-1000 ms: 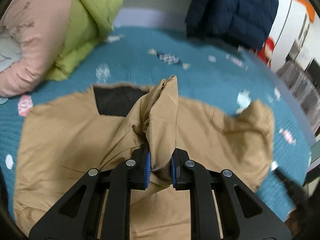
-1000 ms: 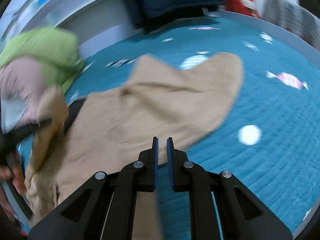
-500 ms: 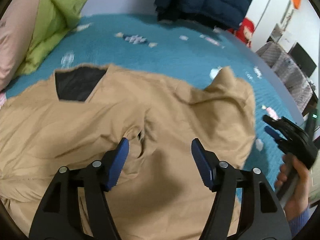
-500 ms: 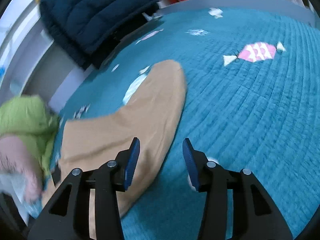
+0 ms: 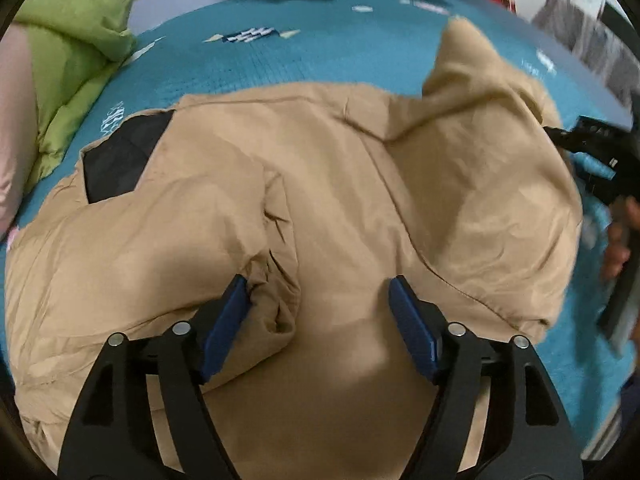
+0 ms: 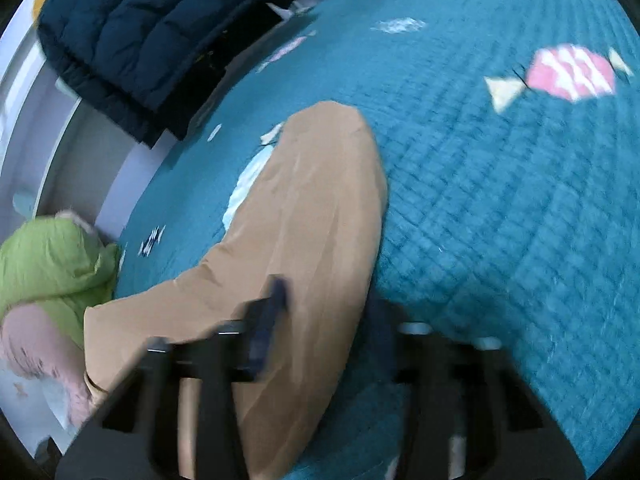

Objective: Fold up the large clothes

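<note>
The large tan jacket (image 5: pixel 320 184) lies spread on the teal quilted bed cover (image 6: pixel 500 208), with one sleeve reaching out toward open cover on the right. The left gripper (image 5: pixel 316 312) hangs over its middle, jaws wide apart, holding nothing. The right gripper (image 6: pixel 332 316) is blurred above the sleeve edge; its jaws look apart. A green padded quilt (image 5: pixel 72 60) borders the left side.
</note>
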Action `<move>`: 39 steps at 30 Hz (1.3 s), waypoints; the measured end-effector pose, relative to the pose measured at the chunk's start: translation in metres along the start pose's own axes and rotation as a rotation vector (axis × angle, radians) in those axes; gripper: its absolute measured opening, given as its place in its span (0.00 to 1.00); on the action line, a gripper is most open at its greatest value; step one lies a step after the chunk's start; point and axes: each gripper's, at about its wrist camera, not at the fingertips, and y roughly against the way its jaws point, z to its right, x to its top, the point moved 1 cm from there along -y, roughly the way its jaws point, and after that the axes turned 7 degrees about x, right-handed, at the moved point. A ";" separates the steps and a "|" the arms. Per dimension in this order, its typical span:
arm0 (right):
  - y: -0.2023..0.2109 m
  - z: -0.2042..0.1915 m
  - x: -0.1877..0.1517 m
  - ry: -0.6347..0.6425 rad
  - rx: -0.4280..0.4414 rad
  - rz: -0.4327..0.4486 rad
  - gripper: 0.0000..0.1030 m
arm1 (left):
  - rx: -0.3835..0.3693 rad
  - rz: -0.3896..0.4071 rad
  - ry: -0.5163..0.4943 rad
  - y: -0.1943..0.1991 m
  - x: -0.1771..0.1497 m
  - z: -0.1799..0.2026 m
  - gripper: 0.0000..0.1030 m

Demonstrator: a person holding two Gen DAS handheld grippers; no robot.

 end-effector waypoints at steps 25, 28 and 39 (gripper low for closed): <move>0.034 -0.352 -0.209 0.751 0.324 -0.027 0.07 | 0.032 0.058 0.609 0.110 -0.085 -0.253 0.77; -0.007 -0.361 -0.263 0.779 0.287 -0.142 0.07 | 0.079 0.039 0.633 0.118 -0.111 -0.282 0.77; -0.010 -0.340 -0.339 0.932 0.205 -0.250 0.70 | 0.073 0.060 0.713 0.136 -0.141 -0.321 0.77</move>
